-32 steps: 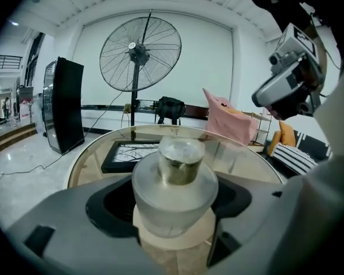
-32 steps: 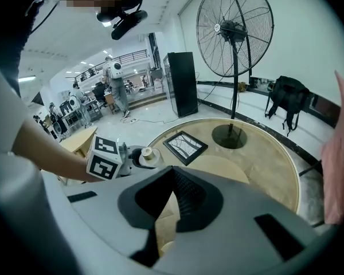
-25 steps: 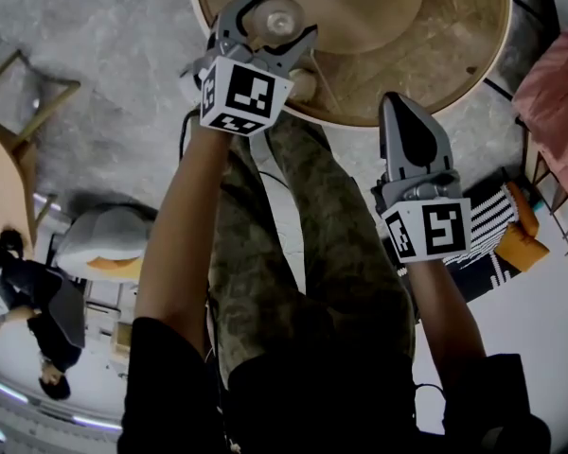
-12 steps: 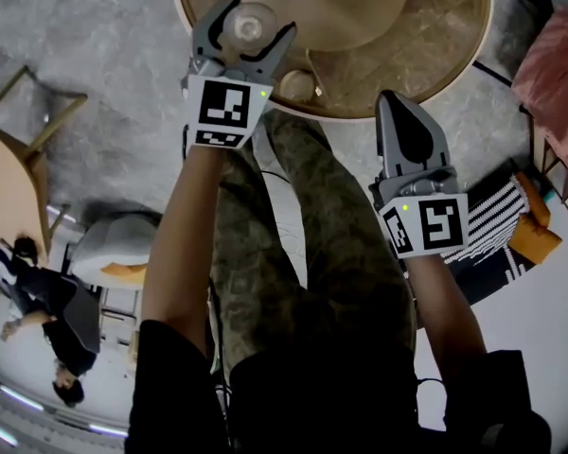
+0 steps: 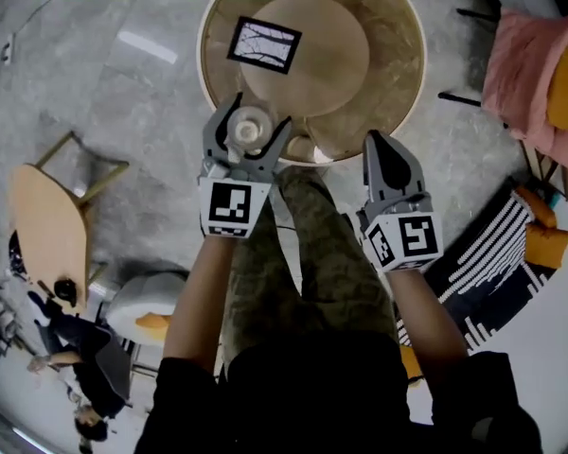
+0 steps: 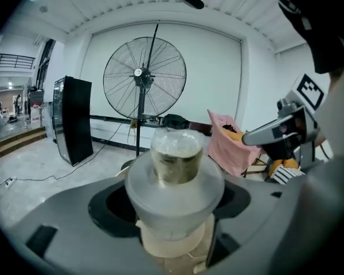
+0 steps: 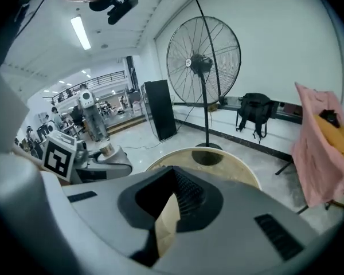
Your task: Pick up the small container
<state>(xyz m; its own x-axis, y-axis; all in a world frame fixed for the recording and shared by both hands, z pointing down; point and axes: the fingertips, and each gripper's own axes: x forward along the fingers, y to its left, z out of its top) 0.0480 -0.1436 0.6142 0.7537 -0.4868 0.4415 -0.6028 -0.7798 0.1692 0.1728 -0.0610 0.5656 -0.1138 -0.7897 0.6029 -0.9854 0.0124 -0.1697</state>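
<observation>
Looks light and little, so easy to lift with one gripper. Seems hard and smooth, like plastic or glass, so likely slippery, and maybe quick to crack if squeezed too hard or dropped. Best to take hold of the small container point(image 6: 175, 191) at the wide cloudy part low down, with one finger on each side, and not at the thin clear part on top. Better to squeeze softly and keep it standing straight, in case of something inside.

Has a round, wide, milky-white lower part and a narrower see-through part above it, shiny at the top. Looks a bit yellow-brown through the clear part. Hard to tell if that comes from something inside or from things behind. Stands upright.

Sits right between the fingers of the left gripper point(image 5: 256, 126), over the near edge of the round wooden table point(image 5: 398, 55). Clamped there from both sides at the wide cloudy part, as seen in the left gripper view. Hard to tell if resting on the table or lifted just off it. Just above a tan thing point(image 6: 172, 242), too blurry to name.

As for the right gripper point(image 5: 382, 149): fingers pressed together, with nothing held between them, only a thin crack with the table showing through. Held by the table's edge too, apart from the small container.
</observation>
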